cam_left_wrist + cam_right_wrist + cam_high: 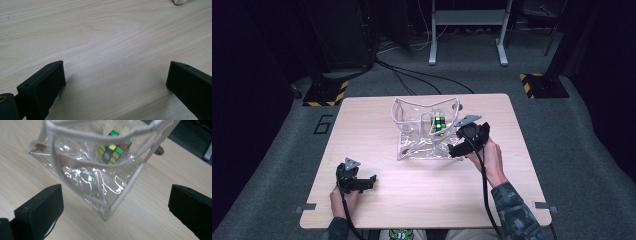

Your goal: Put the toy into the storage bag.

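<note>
Right gripper [455,148]: jaws gaping, nearing clear bag [422,131] holding puzzle cube [439,123].
Left gripper [371,181]: jaws gaping, idling.
Risk: bag is tipping if nudged.

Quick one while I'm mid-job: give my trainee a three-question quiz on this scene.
1. True or false: the cube lies inside the clear bag.
2. Which hand-held gripper is nearer the bag: A) left B) right?
3. Fill in: the jaws of both hand-held grippers stand ____.

Key: 1 true. 2 B: the right one points at the bag's near corner, while the left sits over bare table near the front edge. 3 open, with nothing between them.
</note>
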A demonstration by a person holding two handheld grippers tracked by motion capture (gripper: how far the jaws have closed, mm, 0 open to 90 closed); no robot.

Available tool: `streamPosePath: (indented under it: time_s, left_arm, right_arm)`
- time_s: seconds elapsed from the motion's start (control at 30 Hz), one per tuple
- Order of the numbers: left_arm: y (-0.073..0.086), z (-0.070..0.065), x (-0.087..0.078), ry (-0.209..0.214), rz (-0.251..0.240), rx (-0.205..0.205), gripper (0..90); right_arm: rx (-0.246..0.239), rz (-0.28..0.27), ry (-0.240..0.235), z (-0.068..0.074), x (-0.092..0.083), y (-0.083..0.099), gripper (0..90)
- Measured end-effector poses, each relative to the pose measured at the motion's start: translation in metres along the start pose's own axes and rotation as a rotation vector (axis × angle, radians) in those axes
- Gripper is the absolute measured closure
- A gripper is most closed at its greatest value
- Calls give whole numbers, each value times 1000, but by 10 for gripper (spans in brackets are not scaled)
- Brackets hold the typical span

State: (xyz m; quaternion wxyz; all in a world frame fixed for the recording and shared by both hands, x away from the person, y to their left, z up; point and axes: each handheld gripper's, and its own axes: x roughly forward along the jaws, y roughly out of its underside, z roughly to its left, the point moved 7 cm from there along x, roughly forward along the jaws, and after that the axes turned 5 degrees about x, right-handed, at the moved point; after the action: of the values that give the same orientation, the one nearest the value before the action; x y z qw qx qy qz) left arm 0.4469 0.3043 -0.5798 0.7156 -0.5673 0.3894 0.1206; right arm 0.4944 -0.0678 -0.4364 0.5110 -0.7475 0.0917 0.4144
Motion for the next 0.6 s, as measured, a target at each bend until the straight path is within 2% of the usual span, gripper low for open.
streamPosePath:
  time_s: [0.6]
  left_arm:
    - [0, 0, 0, -1, 1, 1, 20]
  right_arm:
    - [112, 84, 9, -4, 37, 85, 7]
